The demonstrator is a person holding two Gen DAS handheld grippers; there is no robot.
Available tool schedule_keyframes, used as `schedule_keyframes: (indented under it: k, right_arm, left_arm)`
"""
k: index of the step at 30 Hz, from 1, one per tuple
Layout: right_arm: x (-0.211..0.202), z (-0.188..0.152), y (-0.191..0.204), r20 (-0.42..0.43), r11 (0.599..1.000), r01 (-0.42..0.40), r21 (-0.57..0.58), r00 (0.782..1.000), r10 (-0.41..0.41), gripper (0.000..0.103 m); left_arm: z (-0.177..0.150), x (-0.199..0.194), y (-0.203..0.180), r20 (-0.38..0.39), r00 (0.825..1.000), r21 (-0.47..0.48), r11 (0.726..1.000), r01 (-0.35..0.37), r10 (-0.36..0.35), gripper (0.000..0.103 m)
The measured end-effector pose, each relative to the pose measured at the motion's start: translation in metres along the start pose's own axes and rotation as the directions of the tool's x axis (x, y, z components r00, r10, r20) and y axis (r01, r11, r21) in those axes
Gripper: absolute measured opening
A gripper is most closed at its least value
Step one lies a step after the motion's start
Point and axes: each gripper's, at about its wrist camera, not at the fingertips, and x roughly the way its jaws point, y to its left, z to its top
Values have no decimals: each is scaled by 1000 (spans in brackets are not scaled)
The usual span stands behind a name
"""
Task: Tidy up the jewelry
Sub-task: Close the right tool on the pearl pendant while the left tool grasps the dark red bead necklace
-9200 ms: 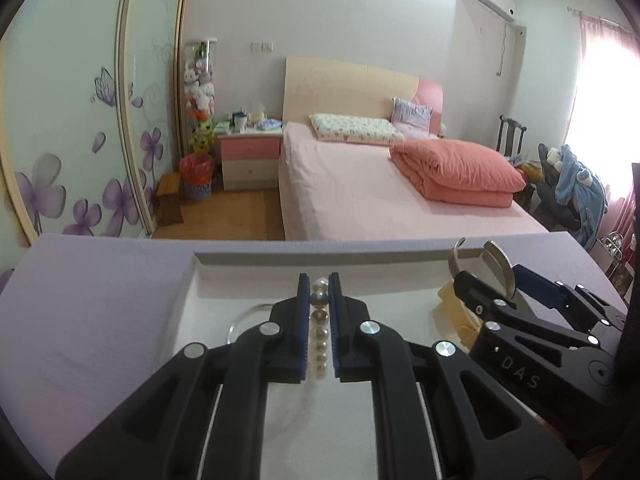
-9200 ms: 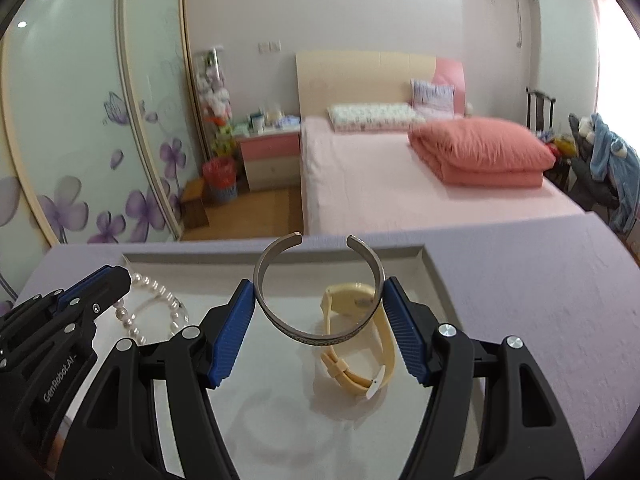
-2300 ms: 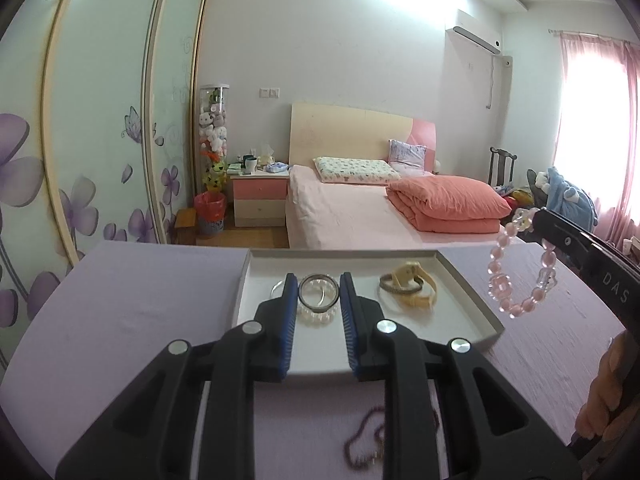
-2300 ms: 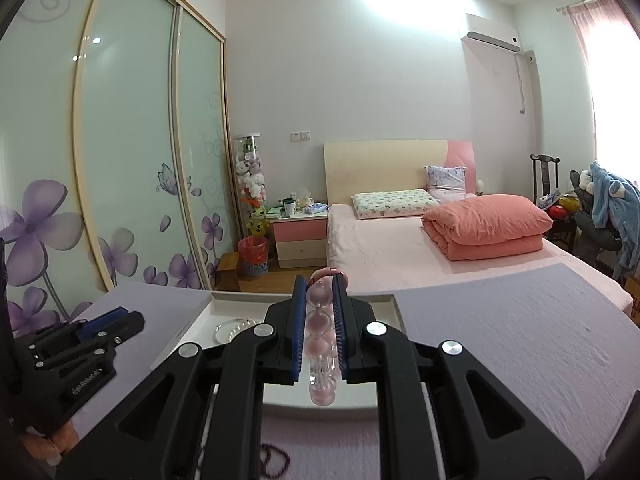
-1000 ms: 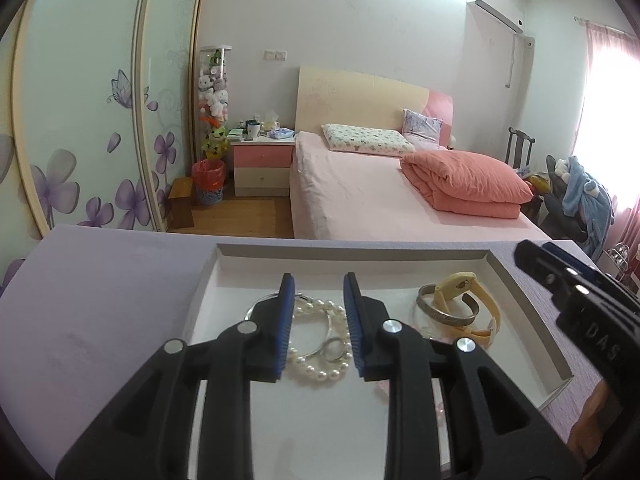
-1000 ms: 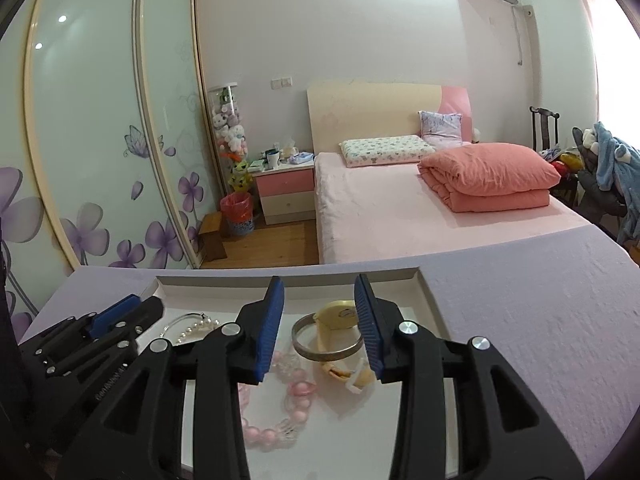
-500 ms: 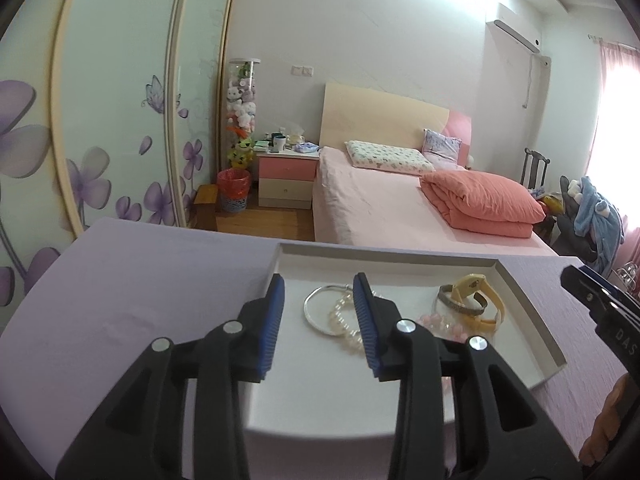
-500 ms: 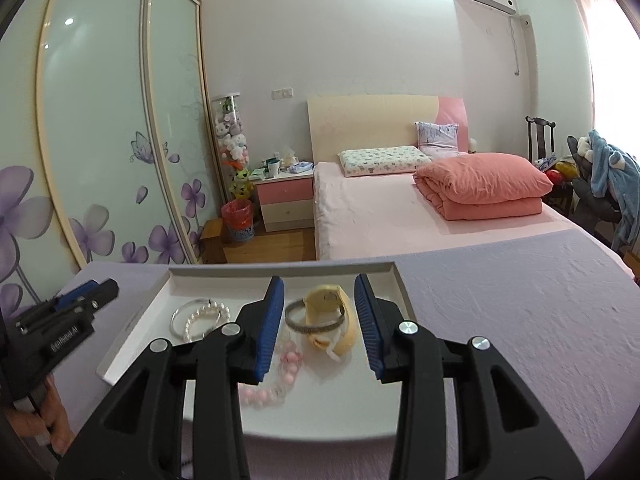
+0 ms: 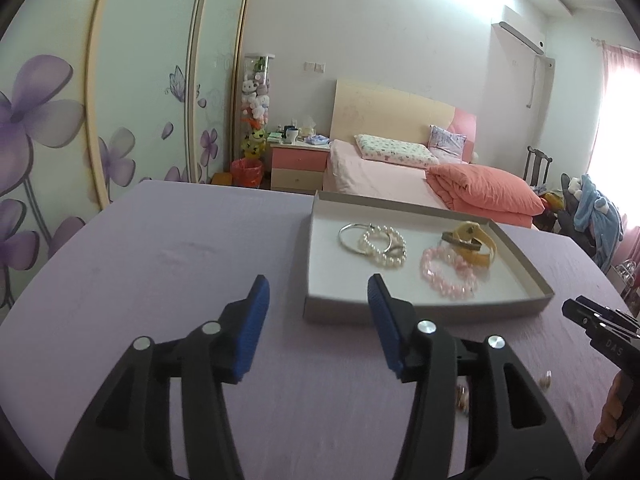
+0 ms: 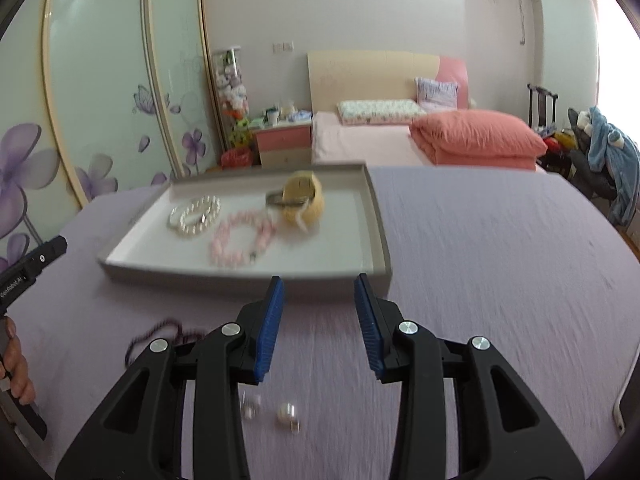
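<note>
With the pearl bracelet (image 9: 383, 247) and pink bead bracelet (image 10: 242, 238) now lying in the grey tray (image 9: 424, 307) beside the yellow watch (image 9: 476, 242), both grippers have drawn back over the purple cloth (image 9: 160, 264). The left gripper (image 9: 318, 322), jaws just opening, holds nothing; the right gripper (image 10: 319, 322) stands parted and empty. Small earrings (image 10: 288, 414) and a dark bead strand (image 10: 160, 334) remain outside, below and left of the right jaws.

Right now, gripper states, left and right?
Left gripper: open, empty, jaws have just been opening.
Right gripper: open, empty, nothing between its blue pads.
</note>
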Motion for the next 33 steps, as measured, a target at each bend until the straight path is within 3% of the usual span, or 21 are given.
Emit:
schedule_keyframes:
  k: [4,16,22,26,33]
  right_arm:
    - [1,-16,1,-79,1000,-13,-18,997,11,38]
    - [12,-42,12,-226,996,-26,-87,974,5,33]
    - [12,-46,14,-234,995,-27,-101,972,2,25]
    - [10,-48,15,-233,993,-27,-113,972,0,14]
    - [5,-48,9,-232,995,10,-95,972,-32,14]
  left_arm:
    - [-11,-14,4,-9,1000,10,1000,7,-7,58]
    - [-24,-13,2,-50,999,22,1000,10,-9,59]
    - [-25,-11,2,-62,998,22,1000,9,-8,59]
    - [-25,-9,2,-70,997,20,1000,11,-10,59]
    - [-27,-7,0,-78,997,30,999,12,-10,59]
